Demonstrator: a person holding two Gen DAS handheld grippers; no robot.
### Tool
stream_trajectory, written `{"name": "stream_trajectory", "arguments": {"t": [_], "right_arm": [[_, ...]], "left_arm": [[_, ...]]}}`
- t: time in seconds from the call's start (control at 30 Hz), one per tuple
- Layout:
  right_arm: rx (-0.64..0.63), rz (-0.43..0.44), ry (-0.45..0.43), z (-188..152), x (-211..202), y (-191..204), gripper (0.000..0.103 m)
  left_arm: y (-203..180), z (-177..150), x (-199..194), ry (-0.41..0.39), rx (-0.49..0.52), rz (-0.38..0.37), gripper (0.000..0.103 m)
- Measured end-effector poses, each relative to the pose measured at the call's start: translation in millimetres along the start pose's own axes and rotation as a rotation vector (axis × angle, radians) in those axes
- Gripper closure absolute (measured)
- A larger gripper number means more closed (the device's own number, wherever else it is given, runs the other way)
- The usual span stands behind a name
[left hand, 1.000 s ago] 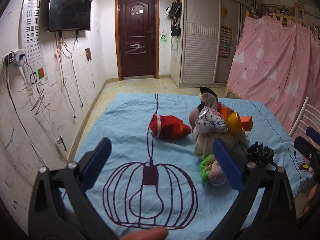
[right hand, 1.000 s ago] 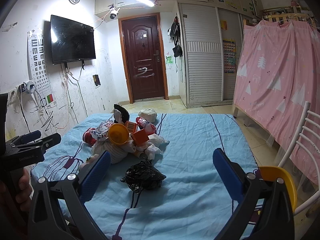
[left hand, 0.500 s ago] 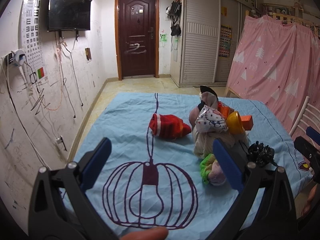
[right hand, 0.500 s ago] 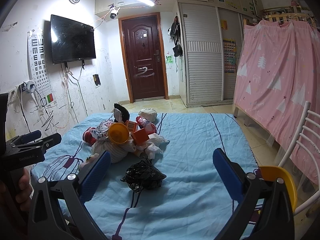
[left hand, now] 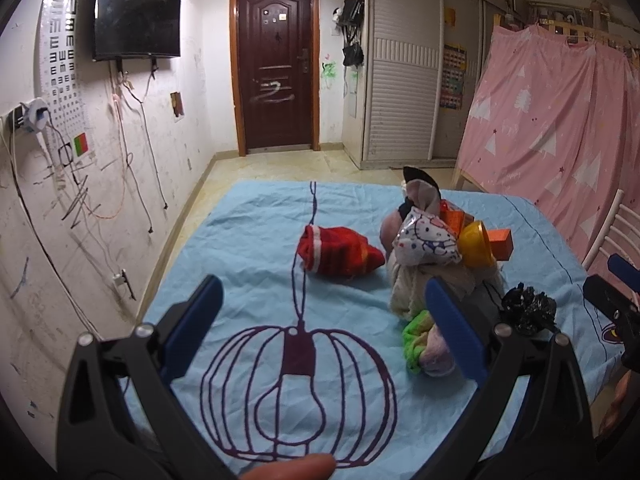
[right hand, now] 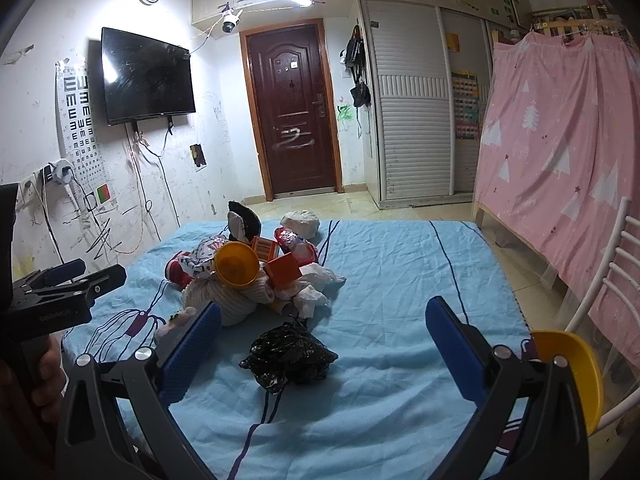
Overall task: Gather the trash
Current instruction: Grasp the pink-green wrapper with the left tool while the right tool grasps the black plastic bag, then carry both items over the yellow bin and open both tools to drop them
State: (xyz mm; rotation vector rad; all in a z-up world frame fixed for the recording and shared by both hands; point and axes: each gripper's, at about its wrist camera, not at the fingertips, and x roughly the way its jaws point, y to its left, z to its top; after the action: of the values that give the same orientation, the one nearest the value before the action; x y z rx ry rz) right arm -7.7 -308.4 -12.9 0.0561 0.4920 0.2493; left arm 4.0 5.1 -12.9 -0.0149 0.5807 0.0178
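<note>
While both grippers hang above the near edge of the light-blue bedsheet (right hand: 400,280) printed with a purple caged-bulb drawing (left hand: 298,392), neither holds anything. The left gripper (left hand: 320,332) has its blue-padded jaws spread wide apart over the drawing, and the right gripper (right hand: 322,354) has its jaws equally wide, framing a crumpled black plastic bag (right hand: 290,356) that lies on the sheet between and just beyond them — not touching either pad.

Beyond the black bag sits the heap of trash: a round orange plastic funnel-like cup (right hand: 236,266) tipped on its side against a cream knitted bundle (right hand: 236,300), an orange cardboard box (right hand: 284,272) just beside it, crumpled white tissues (right hand: 312,292) at the heap's near right, and a red-and-clear plastic wrapper (right hand: 298,248) behind. A white cloth printed with cartoon cats (left hand: 426,242) tops the heap in the left wrist view, with a green-and-pink soft item (left hand: 424,346) at the near end, partly behind the right-hand pad. A red knitted piece with a white band (left hand: 340,256) lies apart to the left of the heap, on the purple printed line. A pale crumpled paper ball (right hand: 300,222) rests near the far edge.

At the right wrist view's lower right, a yellow plastic bowl-shaped bin (right hand: 572,372) shows behind the gripper, beside a white metal chair back (right hand: 608,280).
</note>
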Motion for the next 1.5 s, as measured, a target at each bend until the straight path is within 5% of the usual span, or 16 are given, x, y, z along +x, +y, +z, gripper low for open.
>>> {"name": "stream_trajectory", "arguments": {"t": [0.13,0.37,0.57,0.7,0.77,0.83,0.97,1.03,1.5], "right_arm": [[0.009,0.007,0.012,-3.7,3.9,-4.6,0.008],[0.024,0.125,0.083,-13.5,15.9,-8.6,0.008],[-0.011,0.170,0.149,-21.0,33.8,-0.6,0.008],[-0.005,0.182,0.186,-23.3,46.8,-1.7,0.008],[-0.005,0.191,0.205,-23.9,53.2,-1.3,0.009],[-0.015,0.197,0.232,-25.9,58.7,0.3,0.021],[-0.032,0.208,0.286,-33.9,70.1,2.6,0.070],[-0.035,0.197,0.283,-36.5,72.1,1.1,0.077],[0.039,0.144,0.153,-12.5,37.3,-42.1,0.079]], "left_arm": [[-3.4,2.5,3.3,0.024,0.008,-0.009,0.006],[-22.5,-0.9,13.9,0.112,0.048,-0.151,0.006],[-43.0,-7.3,32.9,0.200,0.089,-0.218,0.025],[-54.5,-10.5,44.9,0.243,0.108,-0.252,0.028],[-62.5,-12.5,51.6,0.258,0.129,-0.258,0.044],[-71.8,-15.2,56.0,0.275,0.161,-0.256,0.058],[-79.0,-17.9,58.4,0.274,0.187,-0.248,0.073],[-79.1,-18.6,58.4,0.272,0.187,-0.248,0.079],[-111.0,8.2,21.2,0.151,0.258,-0.315,0.084]]}}
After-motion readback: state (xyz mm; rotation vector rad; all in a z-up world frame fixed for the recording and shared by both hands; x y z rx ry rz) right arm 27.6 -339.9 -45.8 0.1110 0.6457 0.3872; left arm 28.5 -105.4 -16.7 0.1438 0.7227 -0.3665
